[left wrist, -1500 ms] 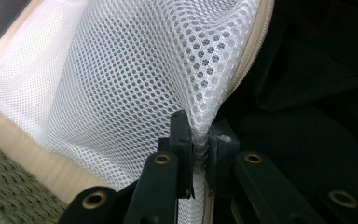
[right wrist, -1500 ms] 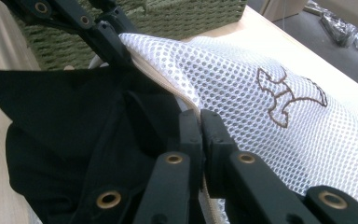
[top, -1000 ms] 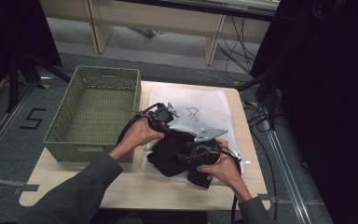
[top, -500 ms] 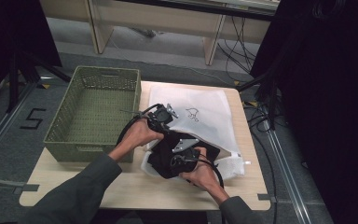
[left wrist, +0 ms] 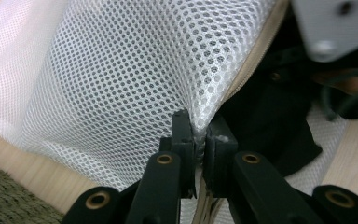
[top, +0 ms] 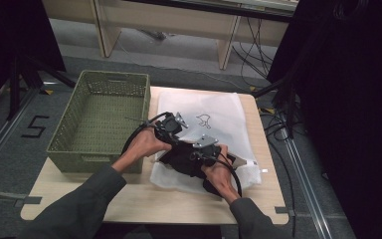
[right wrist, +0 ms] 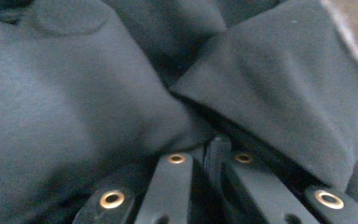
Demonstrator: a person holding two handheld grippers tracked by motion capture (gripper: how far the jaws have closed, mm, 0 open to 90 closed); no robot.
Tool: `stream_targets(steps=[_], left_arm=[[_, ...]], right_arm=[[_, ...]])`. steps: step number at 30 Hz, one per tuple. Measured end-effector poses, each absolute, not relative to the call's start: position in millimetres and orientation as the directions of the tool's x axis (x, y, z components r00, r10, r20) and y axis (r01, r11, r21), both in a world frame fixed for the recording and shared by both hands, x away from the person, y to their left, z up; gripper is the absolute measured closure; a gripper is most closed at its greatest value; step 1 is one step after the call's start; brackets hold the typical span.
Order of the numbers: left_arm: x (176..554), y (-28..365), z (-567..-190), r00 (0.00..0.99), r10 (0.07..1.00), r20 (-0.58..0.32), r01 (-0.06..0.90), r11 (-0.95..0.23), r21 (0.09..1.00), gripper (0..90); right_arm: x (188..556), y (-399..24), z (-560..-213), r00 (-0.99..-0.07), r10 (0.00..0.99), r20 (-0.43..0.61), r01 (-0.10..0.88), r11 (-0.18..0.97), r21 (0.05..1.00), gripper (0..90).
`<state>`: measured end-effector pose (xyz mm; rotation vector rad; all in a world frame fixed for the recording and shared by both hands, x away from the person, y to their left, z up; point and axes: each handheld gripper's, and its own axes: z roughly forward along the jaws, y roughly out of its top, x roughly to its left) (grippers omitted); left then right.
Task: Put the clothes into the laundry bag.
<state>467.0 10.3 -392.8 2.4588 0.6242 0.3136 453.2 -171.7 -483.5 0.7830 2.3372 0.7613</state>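
Note:
A white mesh bag point(top: 221, 112) lies on the table with a black garment point(top: 181, 158) at its open front end. My left gripper point(top: 172, 139) is shut on the bag's edge by the zip; in the left gripper view its jaws point(left wrist: 199, 133) pinch the mesh point(left wrist: 121, 84), with the black garment point(left wrist: 265, 116) just to the right. My right gripper point(top: 195, 158) points down into the garment. Its jaws have just been closing, and in the right gripper view they point(right wrist: 209, 142) are shut on a fold of the black cloth point(right wrist: 74, 93).
A green woven basket point(top: 99, 119) stands on the left half of the wooden table point(top: 129, 201), close to my left hand. Cables trail from both grippers. Dark stands and floor cables surround the table.
My right gripper has moved left and down from the bag's near right edge onto the black garment, and its jaws have closed on the cloth. The left gripper has kept still.

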Motion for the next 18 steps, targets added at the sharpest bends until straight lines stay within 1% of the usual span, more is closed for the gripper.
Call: stream_targets(steps=[1, 3, 5, 6, 7, 8, 9, 10, 11, 12, 13, 14, 15, 16, 18], left_arm=[[467, 10, -393, 0.864, 0.497, 0.082, 0.362, -0.725, 0.585, 84.0], [468, 11, -393, 0.864, 0.496, 0.087, 0.36, -0.729, 0.582, 84.0], [469, 11, -393, 0.866, 0.492, 0.093, 0.356, -0.735, 0.578, 84.0], [470, 11, -394, 0.862, 0.498, 0.094, 0.357, -0.728, 0.585, 84.0], [470, 11, -395, 0.86, 0.503, 0.089, 0.363, -0.723, 0.588, 83.9], [470, 10, -395, 0.86, 0.503, 0.085, 0.363, -0.72, 0.592, 83.9], [469, 10, -395, 0.86, 0.503, 0.089, 0.362, -0.723, 0.589, 83.8], [470, 10, -394, 0.866, 0.492, 0.091, 0.357, -0.734, 0.577, 83.8], [470, 10, -394, 0.867, 0.49, 0.093, 0.355, -0.737, 0.575, 83.8], [470, 10, -395, 0.865, 0.494, 0.089, 0.358, -0.731, 0.581, 83.7], [470, 9, -396, 0.863, 0.499, 0.085, 0.361, -0.724, 0.588, 83.7], [470, 8, -396, 0.862, 0.5, 0.087, 0.358, -0.72, 0.595, 83.6], [469, 8, -396, 0.862, 0.499, 0.09, 0.356, -0.722, 0.593, 83.6], [469, 9, -395, 0.86, 0.502, 0.089, 0.36, -0.721, 0.592, 83.5], [469, 9, -395, 0.861, 0.501, 0.088, 0.36, -0.722, 0.591, 83.5]], right_arm=[[457, -171, -485, -0.669, 0.663, -0.337, 0.346, 0.678, 0.648, 90.0], [462, -172, -486, -0.665, 0.666, -0.337, 0.343, 0.674, 0.654, 90.0], [459, -175, -483, -0.666, 0.696, -0.268, 0.388, 0.63, 0.673, 88.6], [458, -176, -481, -0.672, 0.697, -0.251, 0.386, 0.619, 0.684, 85.2], [453, -180, -475, -0.681, 0.704, -0.201, 0.397, 0.586, 0.706, 81.1], [448, -183, -470, -0.684, 0.706, -0.183, 0.39, 0.566, 0.726, 77.0], [443, -188, -464, -0.695, 0.7, -0.163, 0.381, 0.551, 0.743, 70.4], [437, -192, -459, -0.706, 0.701, -0.098, 0.407, 0.515, 0.755, 60.3], [431, -197, -455, -0.719, 0.693, -0.045, 0.421, 0.486, 0.766, 57.6], [424, -201, -453, -0.724, 0.689, -0.024, 0.421, 0.47, 0.776, 54.6], [414, -207, -450, -0.752, 0.659, -0.001, 0.414, 0.474, 0.777, 50.7], [406, -213, -448, -0.761, 0.649, 0.014, 0.42, 0.476, 0.773, 49.1], [400, -217, -447, -0.762, 0.648, 0.004, 0.408, 0.475, 0.78, 49.1], [392, -227, -444, -0.755, 0.655, 0.003, 0.421, 0.481, 0.769, 48.1], [382, -241, -440, -0.714, 0.7, -0.017, 0.441, 0.468, 0.766, 47.3]])
